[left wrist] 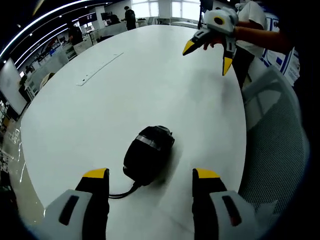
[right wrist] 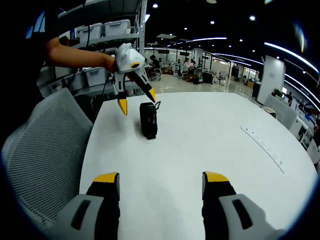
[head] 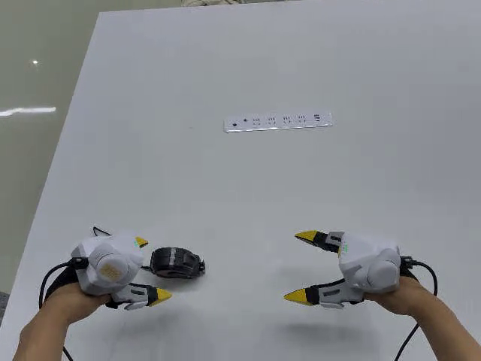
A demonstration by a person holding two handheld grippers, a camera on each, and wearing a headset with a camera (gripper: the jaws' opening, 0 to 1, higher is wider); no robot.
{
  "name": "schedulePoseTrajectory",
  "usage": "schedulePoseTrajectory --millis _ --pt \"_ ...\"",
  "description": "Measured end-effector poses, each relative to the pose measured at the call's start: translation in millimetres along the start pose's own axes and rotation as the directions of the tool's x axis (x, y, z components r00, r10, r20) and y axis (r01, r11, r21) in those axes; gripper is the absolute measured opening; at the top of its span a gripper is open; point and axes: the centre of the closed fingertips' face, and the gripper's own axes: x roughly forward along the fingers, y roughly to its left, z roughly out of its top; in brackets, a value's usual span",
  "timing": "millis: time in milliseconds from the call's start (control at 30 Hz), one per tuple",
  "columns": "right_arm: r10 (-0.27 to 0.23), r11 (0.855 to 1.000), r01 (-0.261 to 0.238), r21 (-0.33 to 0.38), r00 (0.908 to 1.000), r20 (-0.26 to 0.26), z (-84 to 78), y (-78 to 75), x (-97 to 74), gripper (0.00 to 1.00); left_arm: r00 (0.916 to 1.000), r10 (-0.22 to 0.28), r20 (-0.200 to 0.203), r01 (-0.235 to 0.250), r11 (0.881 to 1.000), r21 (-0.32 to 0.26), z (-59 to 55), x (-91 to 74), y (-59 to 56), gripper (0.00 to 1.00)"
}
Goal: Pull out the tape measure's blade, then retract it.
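Head view shows the black tape measure (head: 177,262) lying on the white table (head: 248,188) at near left, just ahead of the left gripper (head: 151,268), whose jaws stand wide and hold nothing. I judge it should clamp the case firmly by its sides, so the right gripper (head: 300,266), also wide and well apart, can pull the blade straight.

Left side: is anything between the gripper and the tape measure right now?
Nothing visible does. The tape measure lies on the white table right at the left gripper's open jaws, with only its own thin black loop trailing toward one jaw.
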Motion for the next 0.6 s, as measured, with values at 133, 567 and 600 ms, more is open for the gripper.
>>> schedulePoseTrajectory --millis 133,567,600 --pt "0.018 1.0 -0.018 -0.004 0.9998 -0.003 0.9 -1.6 7.0 0.66 0.9996 -0.024 -0.018 0.024 0.999 0.031 -2.0 3.0 3.8 0.61" --pt "0.044 0.999 -0.044 -0.023 0.999 0.0 4.2 -8.6 25.4 0.62 0.9918 -0.101 -0.078 0.113 0.979 0.171 -4.4 13.4 6.0 0.53" --pt "0.046 0.999 -0.046 -0.025 0.999 0.0 4.5 -8.8 26.9 0.62 0.9916 -0.104 -0.076 0.117 0.976 0.181 -3.4 14.1 6.0 0.52"
